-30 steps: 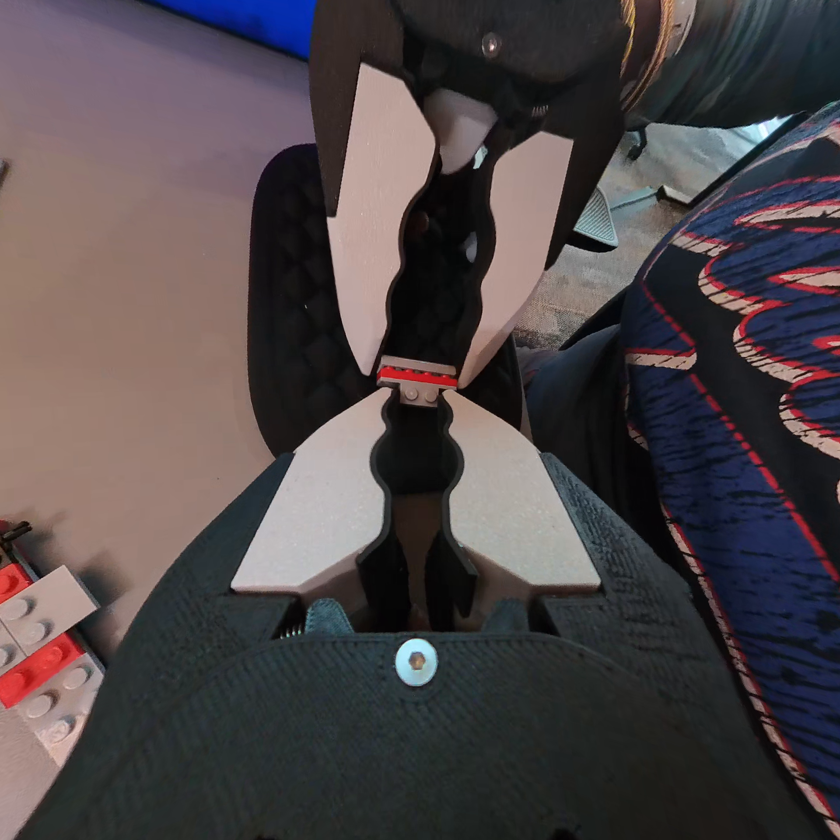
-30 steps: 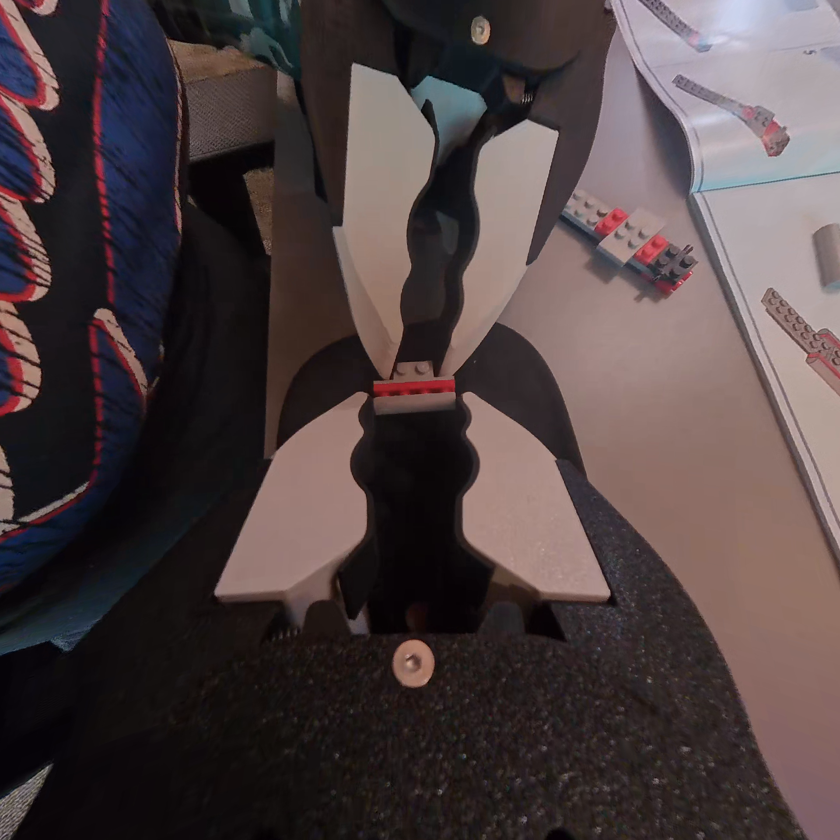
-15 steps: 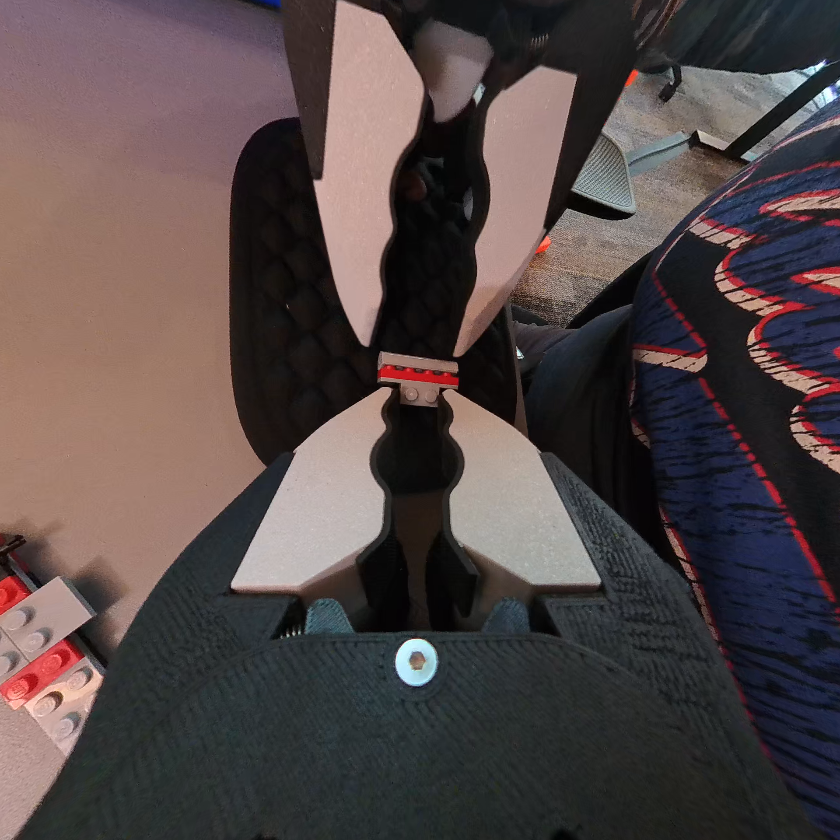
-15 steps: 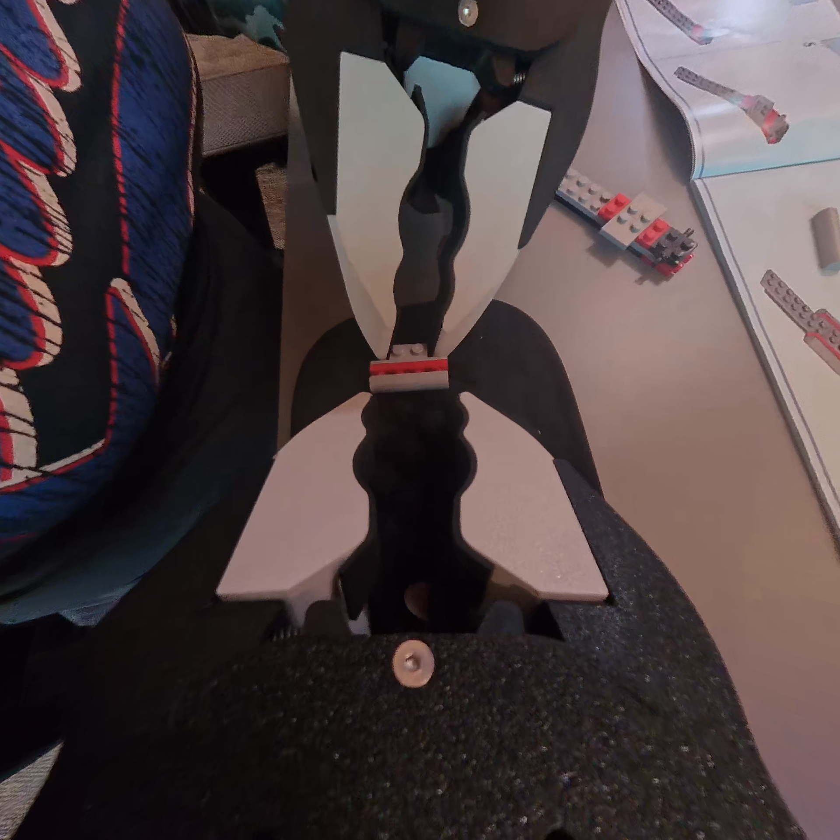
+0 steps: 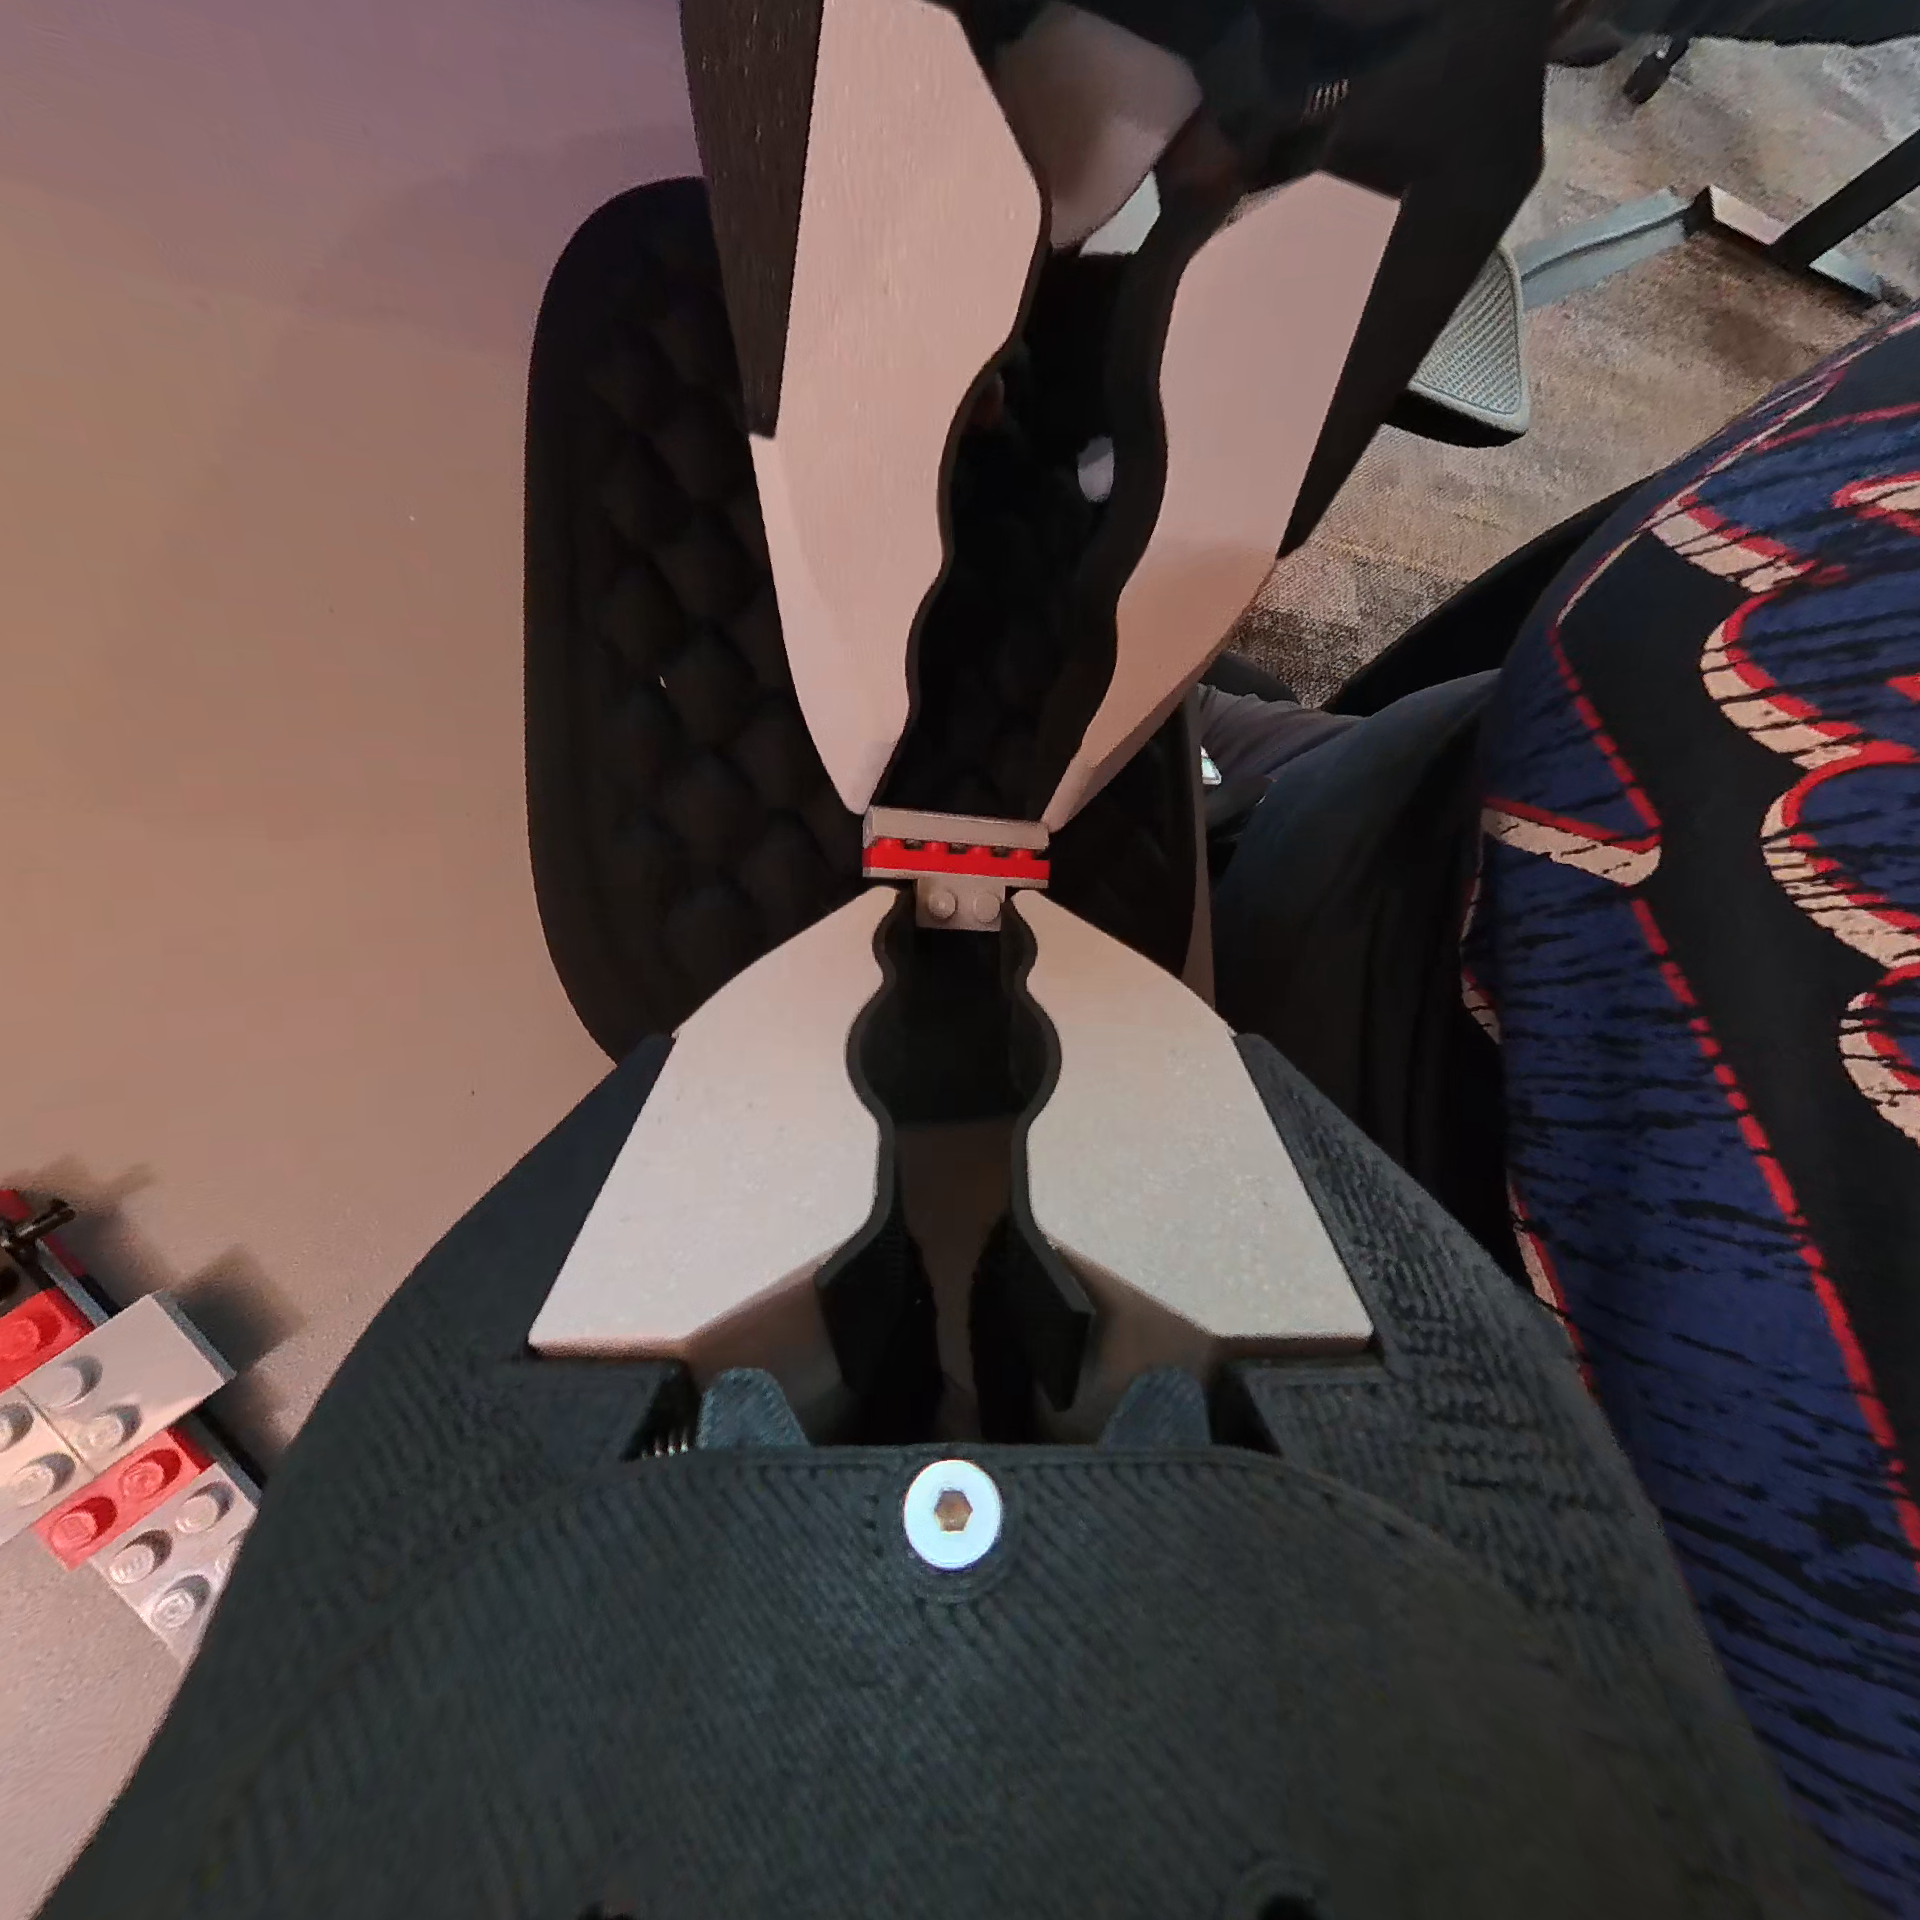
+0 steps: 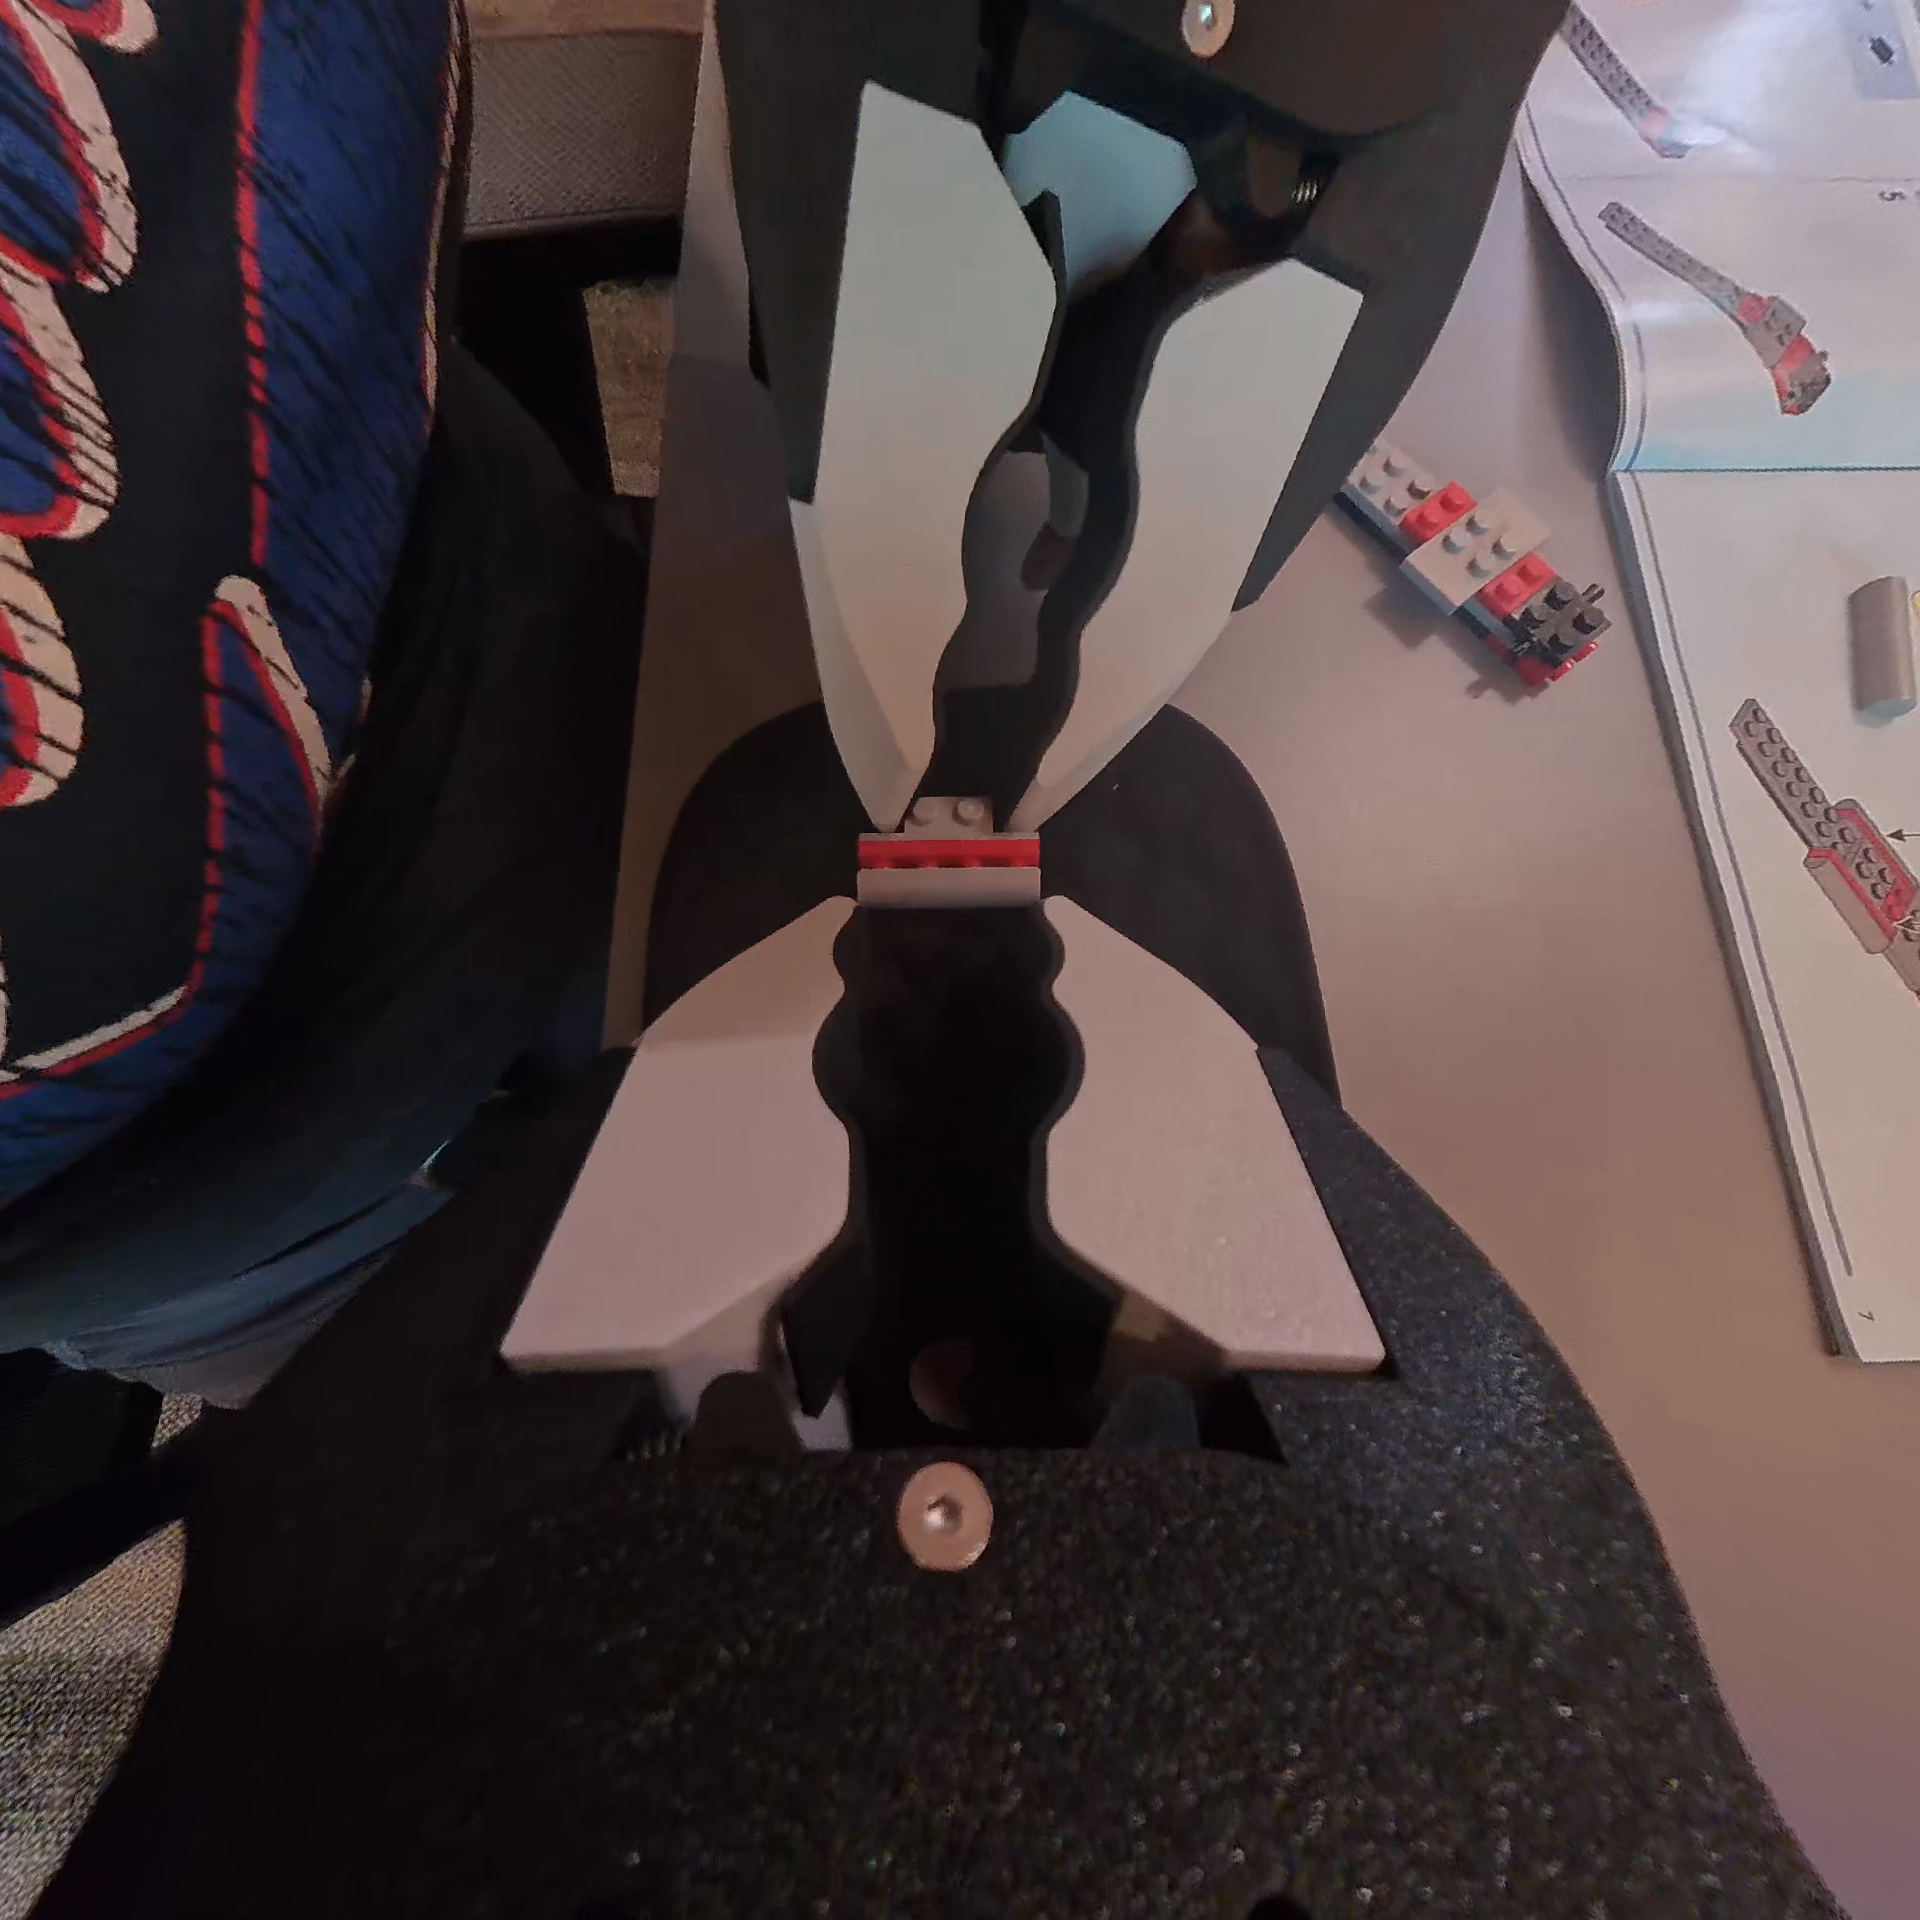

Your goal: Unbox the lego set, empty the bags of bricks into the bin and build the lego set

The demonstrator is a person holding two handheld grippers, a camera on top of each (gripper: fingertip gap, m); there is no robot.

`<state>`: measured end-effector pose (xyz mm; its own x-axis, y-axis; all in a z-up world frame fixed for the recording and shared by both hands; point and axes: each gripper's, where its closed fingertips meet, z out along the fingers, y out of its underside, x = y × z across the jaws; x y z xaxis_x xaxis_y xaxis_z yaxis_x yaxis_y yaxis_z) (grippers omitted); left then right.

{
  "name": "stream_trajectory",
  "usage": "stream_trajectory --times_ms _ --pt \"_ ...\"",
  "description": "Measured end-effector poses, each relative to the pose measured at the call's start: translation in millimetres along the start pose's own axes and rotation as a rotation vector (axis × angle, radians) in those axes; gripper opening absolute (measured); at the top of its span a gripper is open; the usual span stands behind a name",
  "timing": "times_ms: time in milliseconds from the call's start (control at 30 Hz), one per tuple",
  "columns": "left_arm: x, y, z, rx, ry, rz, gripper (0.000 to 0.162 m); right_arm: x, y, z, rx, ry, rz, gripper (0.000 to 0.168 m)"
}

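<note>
My left gripper (image 5: 958,920) is shut on a small grey studded brick (image 5: 961,906). My right gripper (image 6: 945,902) is shut on a short stack of a red plate and grey plates (image 6: 945,871). The two grippers point tip to tip above the table edge, and the small grey brick (image 6: 948,811) touches the red and grey stack (image 5: 956,844). The right gripper (image 5: 956,805) comes down from the top of the left wrist view. The left gripper (image 6: 951,805) comes down from the top of the right wrist view.
A partly built grey and red brick strip (image 6: 1475,566) lies on the grey table (image 5: 260,520); it also shows in the left wrist view (image 5: 94,1455). An open instruction booklet (image 6: 1766,987) with a small grey piece (image 6: 1883,649) lies at the right. A black quilted pad (image 5: 644,623) and a person's patterned shirt (image 5: 1714,935) are close by. My two grippers' fingertips are within a few centimetres of each other.
Both grippers stay shut and tip to tip on their bricks. The pair has shifted slightly, and the opposite gripper now looks a little nearer and higher in each view.
</note>
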<state>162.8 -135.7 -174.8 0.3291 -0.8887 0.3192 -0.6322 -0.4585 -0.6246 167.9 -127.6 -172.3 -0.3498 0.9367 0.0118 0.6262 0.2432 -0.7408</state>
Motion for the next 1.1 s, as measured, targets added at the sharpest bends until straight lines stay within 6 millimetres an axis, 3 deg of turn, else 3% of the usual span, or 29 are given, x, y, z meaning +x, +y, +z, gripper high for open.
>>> stream_trajectory --times_ms 33,200,267,333,400,467,533,667,833,1000,1100 --pt "0 0 0 -0.006 -0.004 -0.002 0.016 0 0 0 -0.014 0.0 -0.001 0.029" --pt "-5 -9 -6 0.094 -0.032 -0.026 0.016 10 -5 -8 -0.016 0.036 0.015 0.03" --pt "-16 -25 -19 0.268 -0.072 -0.102 0.016 30 -20 -22 0.112 0.139 0.064 0.05" --pt "-26 -46 -40 0.505 -0.083 -0.202 0.016 49 -44 -41 0.306 0.275 0.087 0.052" --pt "-32 -62 -57 0.672 -0.07 -0.279 0.015 60 -62 -55 0.425 0.427 0.006 0.043" --pt "-38 -59 -56 0.663 -0.09 -0.317 0.016 68 -53 -51 0.363 0.502 -0.004 0.046" --pt "-42 -46 -51 0.598 -0.138 -0.302 0.016 60 -38 -46 0.347 0.418 0.098 0.04" --pt "-25 -28 -41 0.463 -0.1 -0.179 0.016 33 -12 -55 0.239 0.348 0.185 0.032" --pt "-16 -19 -26 0.298 -0.099 -0.021 0.016 4 20 -34 0.078 0.372 0.423 0.039" --pt "-5 -28 -17 0.309 -0.005 0.002 0.016 7 18 -21 0.09 0.474 0.46 0.043" --pt "3 -35 -12 0.328 0.037 0.011 0.016 12 14 -20 0.098 0.498 0.411 0.037"
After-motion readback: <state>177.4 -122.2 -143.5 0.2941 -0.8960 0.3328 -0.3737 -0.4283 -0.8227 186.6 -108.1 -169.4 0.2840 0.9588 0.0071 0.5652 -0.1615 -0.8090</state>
